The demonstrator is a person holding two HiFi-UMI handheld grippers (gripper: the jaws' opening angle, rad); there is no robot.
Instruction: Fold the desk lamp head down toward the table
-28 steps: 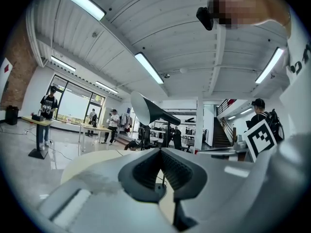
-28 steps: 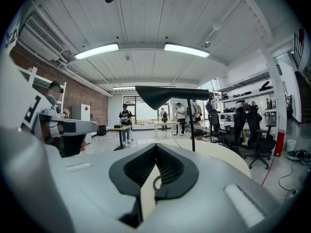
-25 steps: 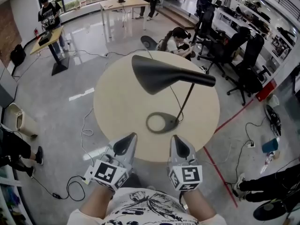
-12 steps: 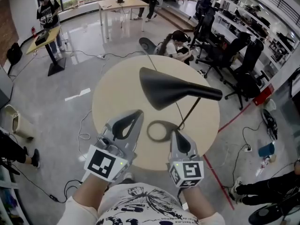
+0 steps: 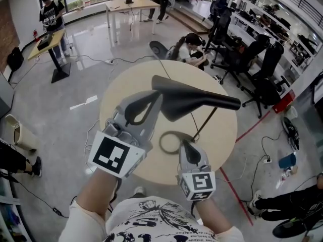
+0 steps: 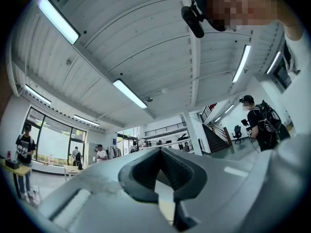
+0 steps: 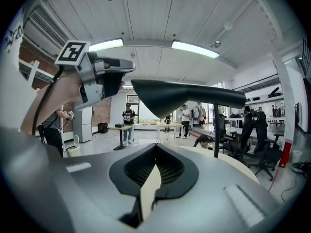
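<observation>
A black desk lamp stands on the round beige table (image 5: 222, 130), with its ring base (image 5: 174, 141) near the front. A thin stem (image 5: 206, 119) slants up to the wide head (image 5: 192, 102), which lies level. My left gripper (image 5: 155, 99) is raised at the head's wide left end, jaws shut and holding nothing; I cannot tell whether it touches. The left gripper view shows only ceiling past the left gripper (image 6: 160, 150). My right gripper (image 5: 187, 146) sits low by the base, shut and holding nothing. In the right gripper view the lamp head (image 7: 187, 98) hangs above the right gripper (image 7: 156, 147).
Black office chairs (image 5: 262, 59) crowd the right side. A person (image 5: 191, 47) sits on the floor just beyond the table. A wooden table (image 5: 132, 6) and standing people are further back. Cables (image 5: 93, 135) and a red floor line (image 5: 255, 125) run round the table.
My left gripper has risen and moved forward from the table's near edge up to the lamp head's wide end. The right gripper has barely shifted. The lamp head looks unchanged.
</observation>
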